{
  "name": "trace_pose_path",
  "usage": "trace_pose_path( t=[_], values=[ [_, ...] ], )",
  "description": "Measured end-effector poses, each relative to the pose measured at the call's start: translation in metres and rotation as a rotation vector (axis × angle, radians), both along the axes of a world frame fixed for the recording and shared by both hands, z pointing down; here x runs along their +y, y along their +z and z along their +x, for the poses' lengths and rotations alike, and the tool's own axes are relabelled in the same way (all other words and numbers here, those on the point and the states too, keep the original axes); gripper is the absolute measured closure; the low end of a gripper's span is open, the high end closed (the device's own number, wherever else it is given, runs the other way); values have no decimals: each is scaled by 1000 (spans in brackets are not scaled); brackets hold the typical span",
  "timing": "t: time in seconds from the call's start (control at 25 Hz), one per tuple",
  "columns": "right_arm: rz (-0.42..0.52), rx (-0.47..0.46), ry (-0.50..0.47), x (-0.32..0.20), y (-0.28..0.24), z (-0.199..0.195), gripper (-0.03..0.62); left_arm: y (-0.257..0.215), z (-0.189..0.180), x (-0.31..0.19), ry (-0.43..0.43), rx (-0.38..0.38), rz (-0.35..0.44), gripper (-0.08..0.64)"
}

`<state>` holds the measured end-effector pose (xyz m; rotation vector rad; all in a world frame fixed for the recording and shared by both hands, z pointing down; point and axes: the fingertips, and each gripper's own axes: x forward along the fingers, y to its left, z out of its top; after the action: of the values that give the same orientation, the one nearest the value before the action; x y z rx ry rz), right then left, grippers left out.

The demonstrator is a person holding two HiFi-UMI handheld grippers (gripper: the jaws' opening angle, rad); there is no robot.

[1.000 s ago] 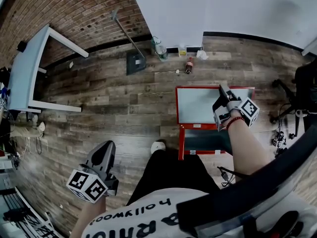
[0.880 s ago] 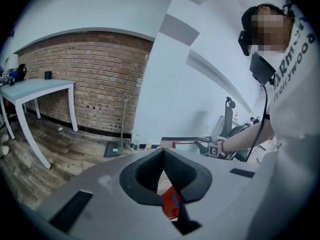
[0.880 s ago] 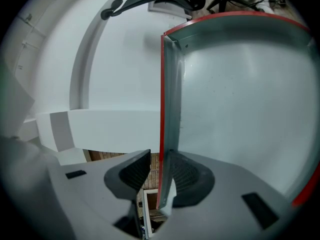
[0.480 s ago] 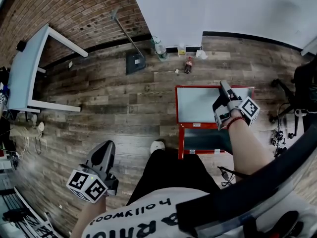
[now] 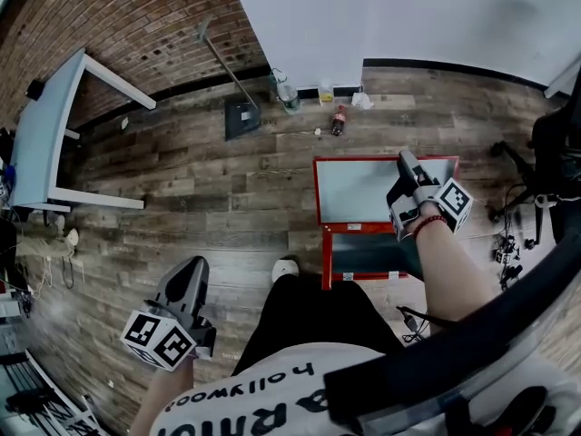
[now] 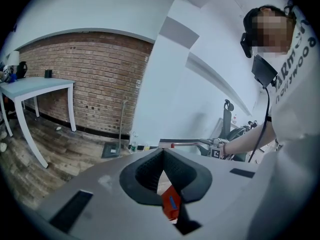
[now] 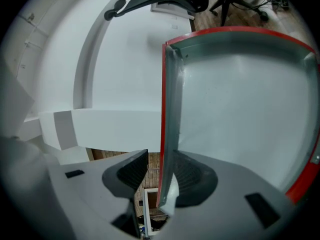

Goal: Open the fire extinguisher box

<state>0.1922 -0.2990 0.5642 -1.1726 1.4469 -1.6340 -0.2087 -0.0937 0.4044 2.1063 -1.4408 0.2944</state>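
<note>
The red fire extinguisher box [image 5: 329,260] stands on the wooden floor in front of my feet. Its red-framed lid [image 5: 359,191] is swung up and back, pale inner face showing. My right gripper [image 5: 406,162] is at the lid's right edge. In the right gripper view the lid's [image 7: 240,104] red edge runs down between the jaws of my right gripper [image 7: 160,166]. Those jaws have just been opening: the left pad [image 7: 134,170] stands clear of the edge, so the gripper is open. My left gripper [image 5: 186,284] hangs low at the left, away from the box, with its pads together [image 6: 162,154].
A white table [image 5: 45,134] stands at the left by the brick wall. A long-handled dustpan [image 5: 241,116], a water bottle [image 5: 286,94] and a cola bottle [image 5: 338,121] lie near the white wall. An office chair [image 5: 554,153] is at the right. My shoe [image 5: 289,269] is beside the box.
The head view has shifted a little, so everything sits slightly further left. The right gripper stays at the lid's right edge, the lid stays up, and the left gripper has not moved.
</note>
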Motion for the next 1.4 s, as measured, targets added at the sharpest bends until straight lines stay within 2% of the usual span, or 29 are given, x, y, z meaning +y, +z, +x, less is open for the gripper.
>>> trace_pose_path(
  t=[0.4,0.8,1.12,1.4],
  values=[
    [33,-3,45,20,-19,28,451,-1,19,1,28,23,12,554],
    [182,-3,52,55,-74,47,451,-9,45,-5,89,64,49,554],
    [333,0,-29,88,-153,34,453,-17,83,-11,208,79,84,554],
    [429,78,-91,125,-209,31,466,-28,121,-18,333,88,137,554]
  ],
)
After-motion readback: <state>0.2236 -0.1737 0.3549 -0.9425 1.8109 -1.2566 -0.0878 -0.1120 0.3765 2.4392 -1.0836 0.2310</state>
